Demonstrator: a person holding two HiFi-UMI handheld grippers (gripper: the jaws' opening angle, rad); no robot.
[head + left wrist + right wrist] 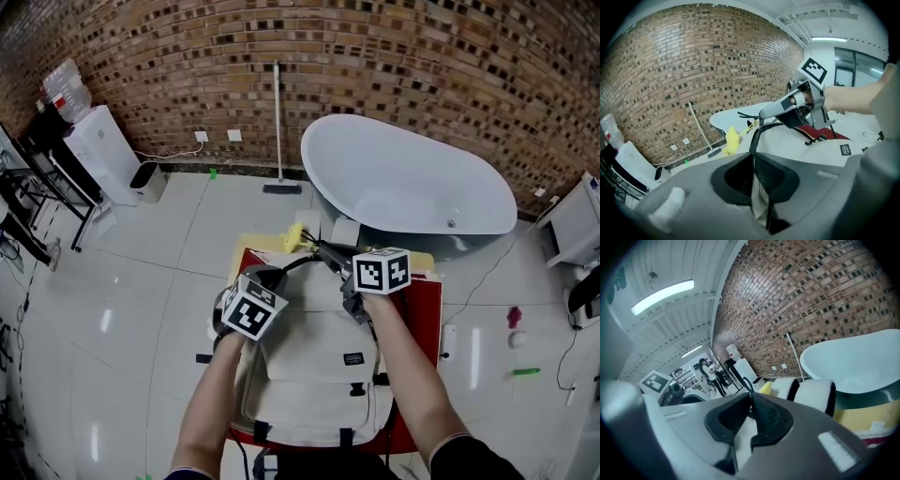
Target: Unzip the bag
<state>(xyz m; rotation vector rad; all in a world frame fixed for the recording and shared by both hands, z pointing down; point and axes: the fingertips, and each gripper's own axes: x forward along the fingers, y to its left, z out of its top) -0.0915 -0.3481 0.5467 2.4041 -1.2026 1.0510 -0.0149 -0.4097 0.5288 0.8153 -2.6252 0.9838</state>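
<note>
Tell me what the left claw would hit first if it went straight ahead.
Likely the right claw, just ahead where the black strap leads; depth is unclear.

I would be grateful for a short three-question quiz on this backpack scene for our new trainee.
1. True or false: the backpack lies on a blue surface.
2. What is the left gripper shut on? A) a black strap of the backpack B) a yellow brush C) nothing
3. Fill in: beyond the backpack, a white ____ stands by the brick wall.

Key
1. False: the surface is red.
2. A.
3. bathtub.
</note>
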